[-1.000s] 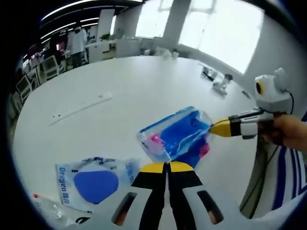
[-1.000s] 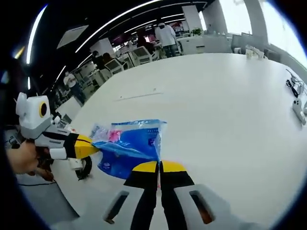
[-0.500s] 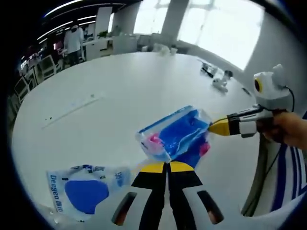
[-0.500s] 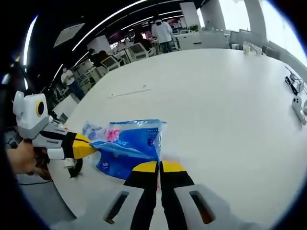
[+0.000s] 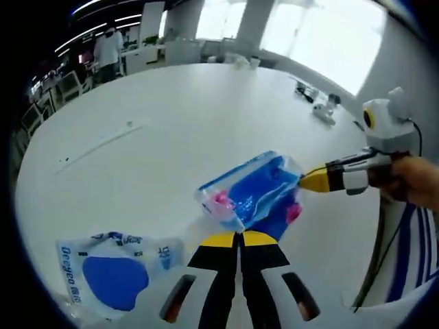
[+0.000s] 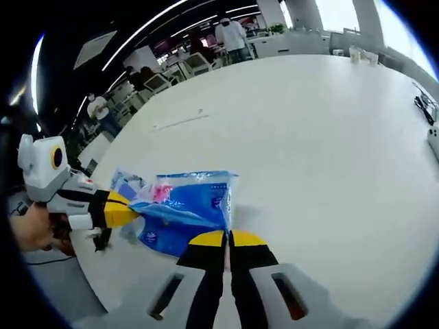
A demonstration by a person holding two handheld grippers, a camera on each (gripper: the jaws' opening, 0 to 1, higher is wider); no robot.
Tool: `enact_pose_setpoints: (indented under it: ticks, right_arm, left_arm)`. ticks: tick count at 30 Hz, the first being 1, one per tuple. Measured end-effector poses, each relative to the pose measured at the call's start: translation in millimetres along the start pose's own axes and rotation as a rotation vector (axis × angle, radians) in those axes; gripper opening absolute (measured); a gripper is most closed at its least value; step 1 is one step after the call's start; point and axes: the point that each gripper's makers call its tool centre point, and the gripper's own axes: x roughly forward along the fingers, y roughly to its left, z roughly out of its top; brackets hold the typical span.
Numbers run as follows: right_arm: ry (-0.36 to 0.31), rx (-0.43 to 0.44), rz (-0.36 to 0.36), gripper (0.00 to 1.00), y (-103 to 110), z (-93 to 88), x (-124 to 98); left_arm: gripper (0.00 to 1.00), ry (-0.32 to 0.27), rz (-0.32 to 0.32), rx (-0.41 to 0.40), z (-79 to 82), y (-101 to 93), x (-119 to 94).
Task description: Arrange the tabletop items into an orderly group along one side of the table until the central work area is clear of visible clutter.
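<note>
left gripper [image 5: 239, 238]: jaws closed flat together on the near edge of the blue plastic packet [image 5: 255, 194]; yellow tips meet with no gap.
right gripper [image 6: 227, 238]: same story in the right gripper view, jaws pinched together on the packet's near corner [image 6: 186, 203].
packet position: off the table, strung between the two grippers, just past both sets of tips; both equally close, each on its own end.
cross-check: in the left gripper view the right gripper's yellow tip [image 5: 317, 181] touches the packet's far right corner; in the right gripper view the left gripper's tip [image 6: 118, 210] sits on the packet's left end.
long axis: runs tip to tip, roughly across the person's front; pink contents bunched toward the left gripper's end.
facing: printed blue face up, sheet held near flat, slight sag in the middle.
second bag: clear pouch with blue round pad [image 5: 112, 271] lies flat on the white table [image 5: 158, 137], below and left of the left gripper, near the table edge.
far: thin white strip [image 5: 99, 146] lies well apart, mid-table; small white devices and cable [image 5: 319, 107] at the far rim.
judgement: packet looks mid-carry; set-down spot beside the clear pouch would need both ends lowered together to keep it flat.
</note>
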Motion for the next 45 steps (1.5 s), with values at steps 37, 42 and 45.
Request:
enact_pose_setpoints:
  ticks: [37,42,45]
  right_arm:
    - [0.048,-0.033,0.025,0.00,-21.0,-2.2,22.3]
    - [0.051,-0.031,0.027,0.00,-21.4,-3.3,23.4]
    - [0.053,-0.032,0.027,0.00,-21.2,-3.7,24.0]
  left_arm:
    - [0.00,0.044,0.038,-0.046,-9.7,12.0,33.6]
    - [0.00,0.043,0.041,-0.048,-9.8,10.1,33.0]
    - [0.00,0.042,0.043,-0.050,-9.6,10.7,33.2]
